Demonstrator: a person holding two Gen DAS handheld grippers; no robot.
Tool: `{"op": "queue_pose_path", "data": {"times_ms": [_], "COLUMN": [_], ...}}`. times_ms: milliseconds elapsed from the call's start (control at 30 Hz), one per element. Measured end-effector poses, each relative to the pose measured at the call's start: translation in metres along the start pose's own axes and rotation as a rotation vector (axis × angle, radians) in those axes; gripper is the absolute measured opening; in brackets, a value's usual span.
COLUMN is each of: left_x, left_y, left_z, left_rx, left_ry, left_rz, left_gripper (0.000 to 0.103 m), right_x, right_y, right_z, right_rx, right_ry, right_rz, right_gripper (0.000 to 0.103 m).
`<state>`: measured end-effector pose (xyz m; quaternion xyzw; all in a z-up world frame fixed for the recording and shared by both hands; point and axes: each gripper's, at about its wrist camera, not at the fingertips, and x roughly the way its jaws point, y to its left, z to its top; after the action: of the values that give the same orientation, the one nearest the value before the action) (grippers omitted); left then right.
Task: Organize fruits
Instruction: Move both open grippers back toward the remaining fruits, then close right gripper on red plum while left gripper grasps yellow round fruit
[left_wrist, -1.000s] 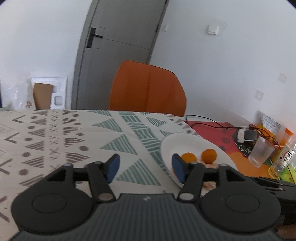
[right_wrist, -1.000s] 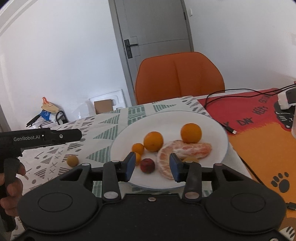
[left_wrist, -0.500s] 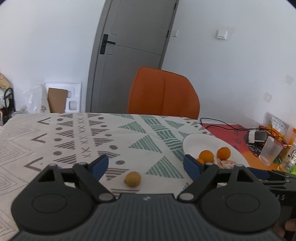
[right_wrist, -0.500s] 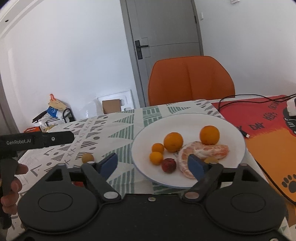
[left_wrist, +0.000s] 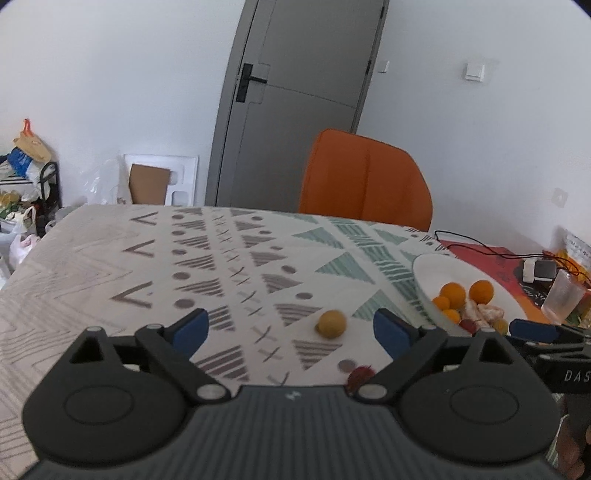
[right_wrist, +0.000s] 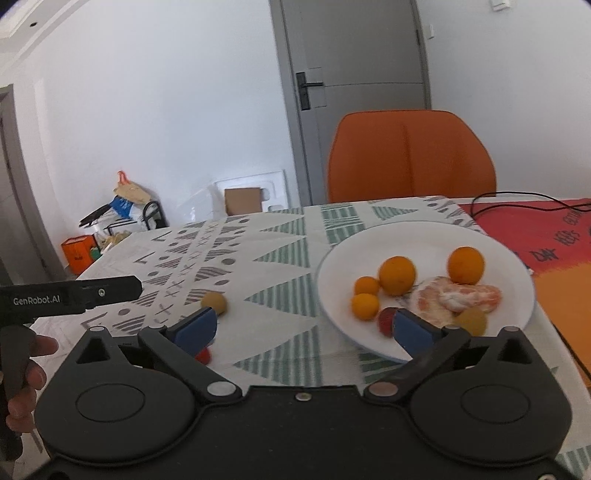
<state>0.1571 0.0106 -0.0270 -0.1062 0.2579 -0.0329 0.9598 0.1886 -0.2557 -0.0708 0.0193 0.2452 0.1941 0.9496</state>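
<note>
A white plate holds two oranges, two smaller ones, a peeled mandarin, a red fruit and a yellow fruit. To its left, a small yellow fruit and a red fruit lie loose on the patterned cloth. The red one is half hidden by my left gripper's body. My left gripper hovers near them, its jaws opening with nothing pressed between them. My right gripper hangs before the plate's near-left rim, jaws opening and empty.
An orange chair stands at the table's far side before a grey door. A red-orange mat with a black cable lies right of the plate. A clear cup and a charger sit at the far right. A hand grips the left tool.
Both grippers' jaws have spread wide. Both views have drawn back and swung left, so the plate sits further right and the loose yellow and red fruits have come into sight.
</note>
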Motion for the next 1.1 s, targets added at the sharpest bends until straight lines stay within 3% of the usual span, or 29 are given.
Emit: {"op": "queue_pose_path", "data": {"times_ms": [467,967,1100], "left_x": [-0.006,0.003,0.006], "left_y": [0.024,0.033,0.033], "left_z": [-0.013,-0.020,-0.021], "left_rx": [0.006,0.028,0.035], "left_ry": [0.049,0.118,0.123], "left_rz": [0.047,0.046,0.039], "left_gripper": [0.095,0.095,0.094], "right_x": [0.015,0.044,0.053], "right_y": [0.034,0.051,0.057], "right_z": [-0.007,-0.013,-0.014], "right_rx": [-0.046,-0.063,-0.069], "right_ry": [0.043,0.111,0.133], "right_rz": [0.065,0.127,0.155], "right_gripper": [0.100,0.073,0.057]}}
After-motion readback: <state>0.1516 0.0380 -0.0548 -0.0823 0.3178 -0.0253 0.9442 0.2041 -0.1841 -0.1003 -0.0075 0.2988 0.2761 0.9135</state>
